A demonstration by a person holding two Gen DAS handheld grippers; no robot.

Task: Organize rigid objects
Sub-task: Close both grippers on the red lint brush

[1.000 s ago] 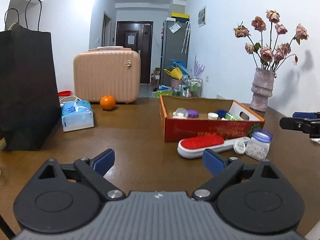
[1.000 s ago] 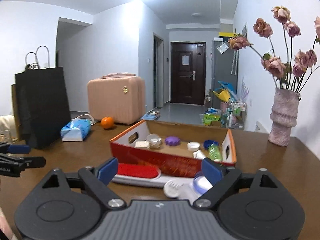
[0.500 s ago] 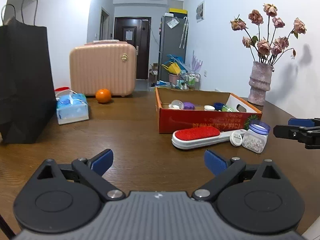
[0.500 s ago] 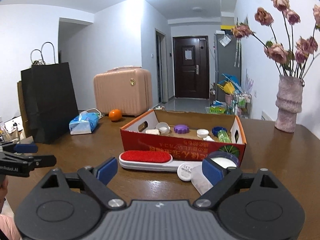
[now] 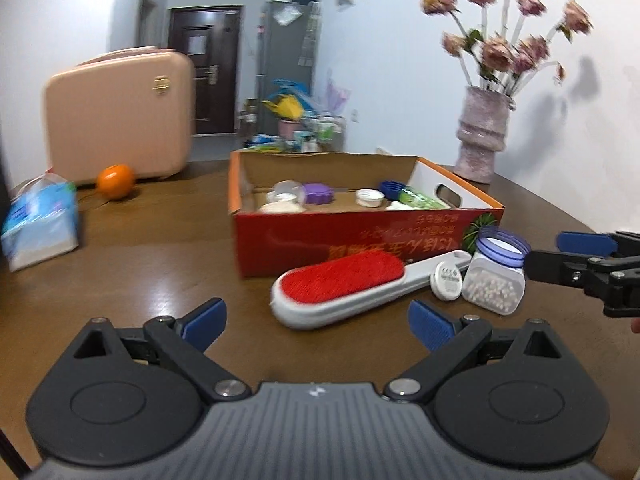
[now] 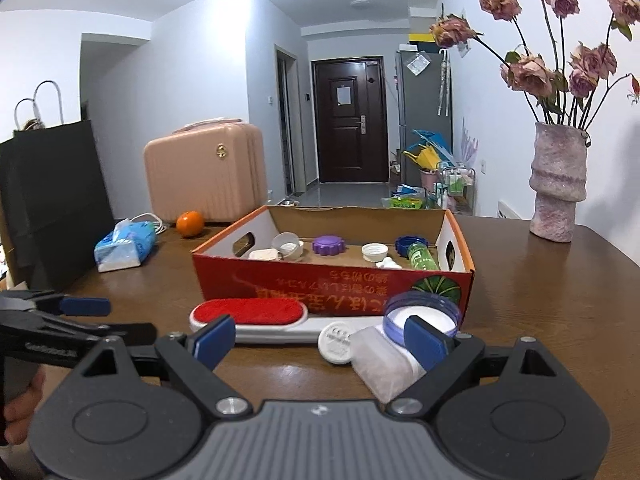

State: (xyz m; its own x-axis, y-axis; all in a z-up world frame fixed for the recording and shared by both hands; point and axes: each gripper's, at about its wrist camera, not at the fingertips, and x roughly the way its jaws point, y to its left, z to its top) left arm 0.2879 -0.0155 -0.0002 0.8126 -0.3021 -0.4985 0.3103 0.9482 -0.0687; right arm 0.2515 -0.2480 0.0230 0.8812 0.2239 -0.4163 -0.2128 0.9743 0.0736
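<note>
Two hand-held grippers with blue finger pads hover low over a brown wooden table (image 6: 560, 300). The right gripper (image 6: 316, 338) has its jaws spread wide and empty, its right pad just in front of a small clear plastic jar with a lavender screw rim and white beads inside (image 5: 495, 276). The left gripper (image 5: 316, 322) is likewise open and holds nothing, pointing at a long white lint brush with a red fabric pad (image 5: 348, 286).

The jar looks light, stiff and smooth, so likely a little slippery; its flat side walls below the rim seem the best place to grip. The brush appears rigid and light, and is probably easiest taken across its narrow handle. A small round white cap (image 5: 447, 280) rests between them, touching the brush handle; it is low and may be awkward to pinch.

All three lie just in front of an open red cardboard box with white inner walls (image 6: 332, 284). Inside it sit a purple ridged lid (image 6: 328, 245), a white lid (image 6: 374, 251), a blue lid, a green tube (image 6: 422, 256), a clear cup and a small white case.

Farther off stand a mottled pink vase of dried roses (image 6: 558, 184), an orange, a tissue pack, a pink suitcase and a black paper bag.
</note>
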